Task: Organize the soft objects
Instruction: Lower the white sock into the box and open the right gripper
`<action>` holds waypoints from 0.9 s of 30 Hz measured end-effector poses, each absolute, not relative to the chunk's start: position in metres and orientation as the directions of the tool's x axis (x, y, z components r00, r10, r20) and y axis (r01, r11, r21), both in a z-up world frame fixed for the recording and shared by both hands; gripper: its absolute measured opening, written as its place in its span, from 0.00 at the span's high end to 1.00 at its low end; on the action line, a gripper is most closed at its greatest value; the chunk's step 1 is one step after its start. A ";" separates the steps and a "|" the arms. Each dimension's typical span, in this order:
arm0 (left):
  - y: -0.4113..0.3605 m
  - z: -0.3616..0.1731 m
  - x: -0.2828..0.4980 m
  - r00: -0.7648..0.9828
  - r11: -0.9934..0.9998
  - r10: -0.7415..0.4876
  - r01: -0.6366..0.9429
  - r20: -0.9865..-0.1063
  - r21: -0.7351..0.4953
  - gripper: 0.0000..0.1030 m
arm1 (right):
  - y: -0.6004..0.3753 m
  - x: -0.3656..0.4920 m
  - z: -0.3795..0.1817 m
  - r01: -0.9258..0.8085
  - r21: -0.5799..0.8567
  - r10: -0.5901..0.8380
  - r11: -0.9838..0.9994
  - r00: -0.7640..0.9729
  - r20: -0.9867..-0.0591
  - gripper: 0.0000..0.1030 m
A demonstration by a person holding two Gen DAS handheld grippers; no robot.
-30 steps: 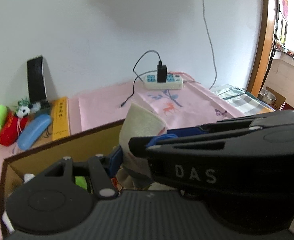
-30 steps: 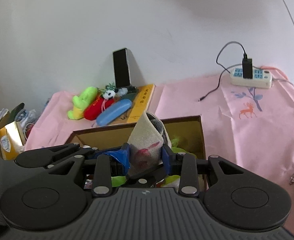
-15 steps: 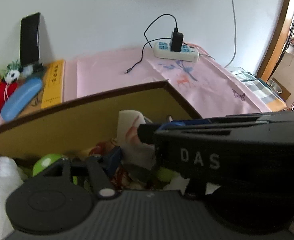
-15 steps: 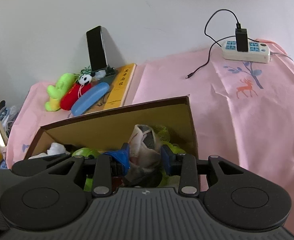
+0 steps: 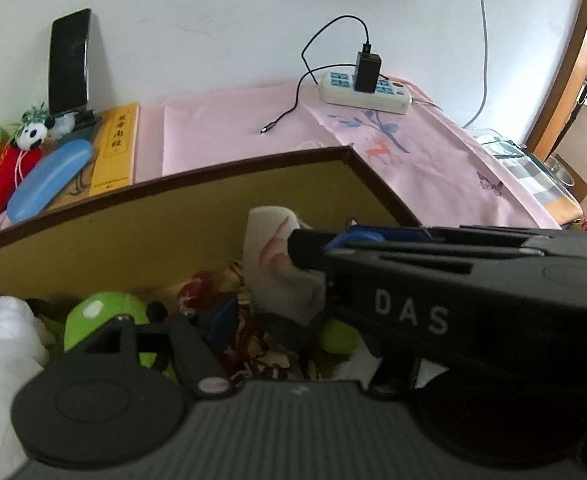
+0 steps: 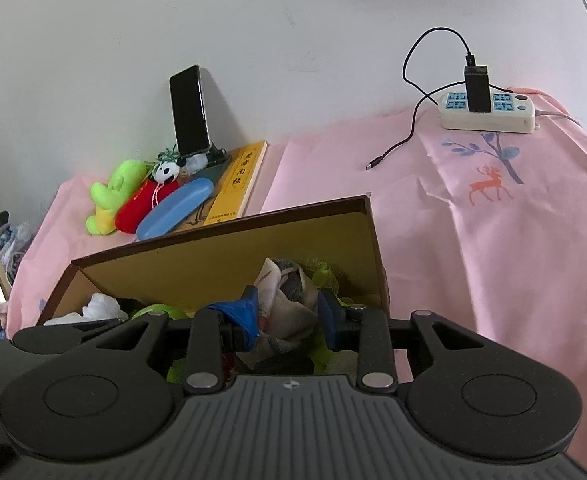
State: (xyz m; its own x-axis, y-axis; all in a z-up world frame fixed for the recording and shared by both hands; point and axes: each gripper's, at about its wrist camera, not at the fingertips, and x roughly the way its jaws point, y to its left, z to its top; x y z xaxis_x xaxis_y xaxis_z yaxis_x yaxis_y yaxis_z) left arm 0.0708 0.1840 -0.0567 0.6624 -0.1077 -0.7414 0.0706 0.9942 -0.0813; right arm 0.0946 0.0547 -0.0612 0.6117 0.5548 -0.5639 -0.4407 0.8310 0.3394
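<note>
Right wrist view: right claw low in the box, blue pads either side of the cream sock; jaws have just been closing, pads touching it. Left wrist view: left claw has just been opening, the same sock between its fingers, grip loose. Sock lies among other soft items inside the box on the pink desk.

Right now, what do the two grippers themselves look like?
Both are black plastic, with a ribbed grey body and two round discs at the base. The right gripper has blue fingers on black link arms with silver pivot pins. Its side, seen from the left gripper, reads "DAS" in white.
</note>
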 end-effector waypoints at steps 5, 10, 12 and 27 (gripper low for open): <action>0.181 -0.057 0.071 0.664 0.997 -0.074 0.052 -0.744 -0.053 0.38 | 0.057 0.094 -0.062 -0.435 0.332 0.546 0.837 0.623 -0.560 0.87; 0.179 -0.059 0.073 0.658 0.999 -0.040 0.032 -0.752 -0.025 0.37 | 0.055 0.094 -0.062 -0.428 0.340 0.547 0.837 0.630 -0.551 0.88; 0.179 -0.059 0.073 0.659 0.999 -0.033 0.026 -0.752 -0.022 0.36 | 0.054 0.094 -0.062 -0.427 0.347 0.550 0.835 0.632 -0.547 0.88; 0.175 -0.058 0.071 0.667 1.000 0.011 0.010 -0.745 0.023 0.35 | 0.053 0.093 -0.062 -0.419 0.366 0.557 0.831 0.638 -0.533 0.88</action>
